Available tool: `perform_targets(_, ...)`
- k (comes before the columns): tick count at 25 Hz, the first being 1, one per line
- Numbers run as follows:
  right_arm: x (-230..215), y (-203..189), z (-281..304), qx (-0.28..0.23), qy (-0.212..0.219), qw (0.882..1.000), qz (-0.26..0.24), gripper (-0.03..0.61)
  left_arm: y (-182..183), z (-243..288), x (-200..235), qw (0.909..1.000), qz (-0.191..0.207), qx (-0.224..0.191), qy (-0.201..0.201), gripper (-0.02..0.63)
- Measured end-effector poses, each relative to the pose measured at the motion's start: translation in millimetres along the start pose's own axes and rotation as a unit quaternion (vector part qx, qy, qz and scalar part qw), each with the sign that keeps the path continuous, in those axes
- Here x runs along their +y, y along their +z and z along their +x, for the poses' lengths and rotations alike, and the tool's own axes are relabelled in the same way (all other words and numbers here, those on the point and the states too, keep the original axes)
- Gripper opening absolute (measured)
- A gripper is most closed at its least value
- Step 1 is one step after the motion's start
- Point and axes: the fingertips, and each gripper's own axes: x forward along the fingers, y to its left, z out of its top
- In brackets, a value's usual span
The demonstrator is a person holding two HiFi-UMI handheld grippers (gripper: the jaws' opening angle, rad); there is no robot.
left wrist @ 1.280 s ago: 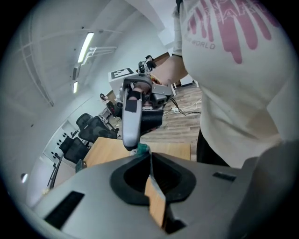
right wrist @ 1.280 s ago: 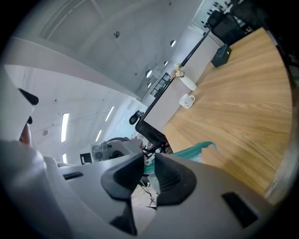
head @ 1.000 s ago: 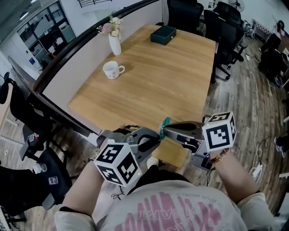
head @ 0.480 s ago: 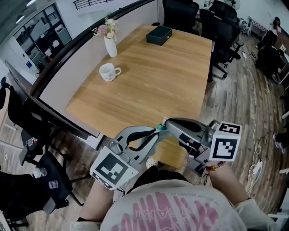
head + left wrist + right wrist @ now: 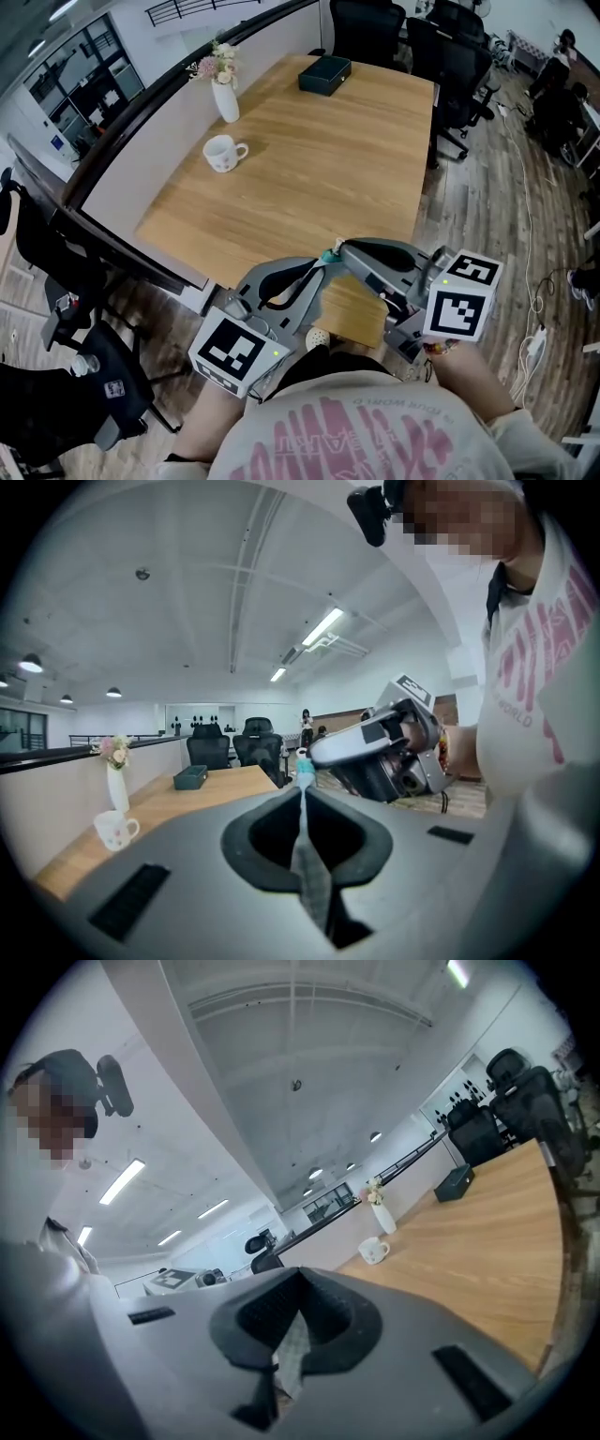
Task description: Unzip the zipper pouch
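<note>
**pouch pinched between both grippers, most of it out of sight**

very little of the zipper pouch [image 5: 308, 866] can be made out. in the left gripper view it shows edge-on as a thin grey strip of fabric running up between the jaws to a small teal tip [image 5: 304, 767]. in the right gripper view only a pale grey scrap shows in the jaw hollow. from the head view the pouch is almost wholly covered by the two sets of jaws, and only the teal bit peeks out where they meet. whether the zip is open or closed cannot be told, and no slider or teeth are clear in any view.

the left hand-held gripper [image 5: 321, 268] has its jaws closed flat on the grey fabric. the right hand-held gripper [image 5: 345, 251] is likewise clamped on the pouch's fabric, jaws together with the scrap caught between them. the two grippers point at each other tip to tip, the pouch being the only thing between them.

the pouch is held in the air in front of the person's chest, over the near edge of the desk [image 5: 309, 178] and not resting on it. a mug [image 5: 223, 153], a vase of flowers [image 5: 223, 89] and a dark box [image 5: 324, 73] stand well apart from it, further back on the desk.
</note>
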Motion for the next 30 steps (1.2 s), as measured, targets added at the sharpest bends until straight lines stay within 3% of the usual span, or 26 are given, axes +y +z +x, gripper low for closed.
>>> perform_targets(12,-12,0,-9,-0.006,-0.049,0.999,-0.009,-0.005,1,-3,5,0.9975,-0.056,-0.024,0.036,0.009)
perform_targets(30,-29,2,-32,-0.015,-0.082,0.996,-0.015,-0.005,19,3,-8,0.9965,-0.059,-0.05,0.032,0.009)
